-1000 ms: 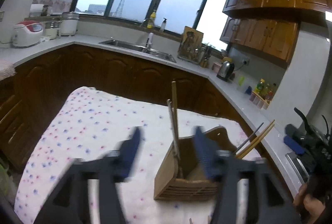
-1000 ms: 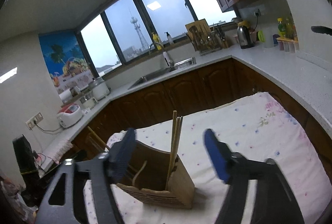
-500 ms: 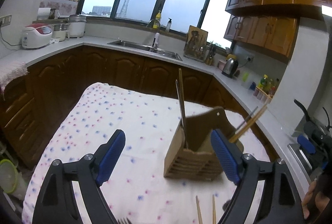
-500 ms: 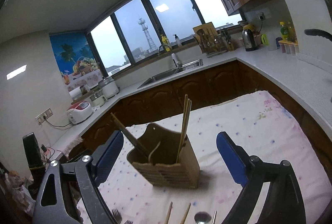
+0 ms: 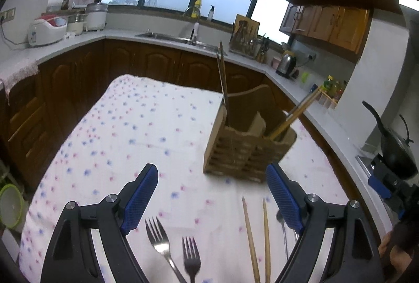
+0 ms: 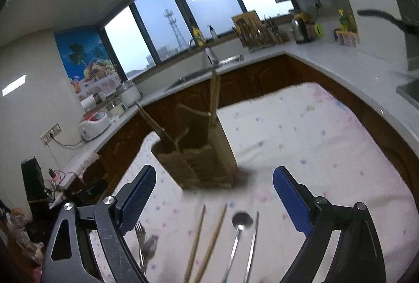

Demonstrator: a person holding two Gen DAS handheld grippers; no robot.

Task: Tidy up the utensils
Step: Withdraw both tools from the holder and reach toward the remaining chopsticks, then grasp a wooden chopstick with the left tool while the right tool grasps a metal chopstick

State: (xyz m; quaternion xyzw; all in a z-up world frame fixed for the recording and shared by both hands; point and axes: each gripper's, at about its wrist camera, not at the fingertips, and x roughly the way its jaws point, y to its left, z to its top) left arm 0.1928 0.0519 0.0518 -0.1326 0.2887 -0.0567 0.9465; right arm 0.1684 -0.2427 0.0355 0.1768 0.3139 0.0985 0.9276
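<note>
A wooden utensil holder [image 5: 248, 149] [image 6: 199, 162] stands on the spotted tablecloth [image 5: 125, 131], with chopsticks and a flat handle sticking up out of it. In front of it, loose on the cloth, lie two forks [image 5: 163, 241] [image 6: 145, 243], two wooden chopsticks [image 5: 251, 238] [image 6: 207, 236], a metal spoon [image 6: 240, 220] and another slim metal utensil [image 6: 252, 241]. My left gripper [image 5: 210, 171] is open and empty above the forks and chopsticks, short of the holder. My right gripper [image 6: 214, 173] is also open and empty, over the chopsticks and spoon.
Dark wooden cabinets and a white counter [image 5: 131, 33] ring the table, with a sink [image 5: 172, 37], a kettle [image 5: 286, 64], a rice cooker [image 5: 47, 30] and a black wok [image 5: 395, 146]. The cloth's far edge lies just behind the holder. A hand [image 5: 392, 254] shows at lower right.
Both grippers have drawn back from the holder and their jaws stand wider. The forks, chopsticks and spoon on the cloth have come into view at the bottom of both views.
</note>
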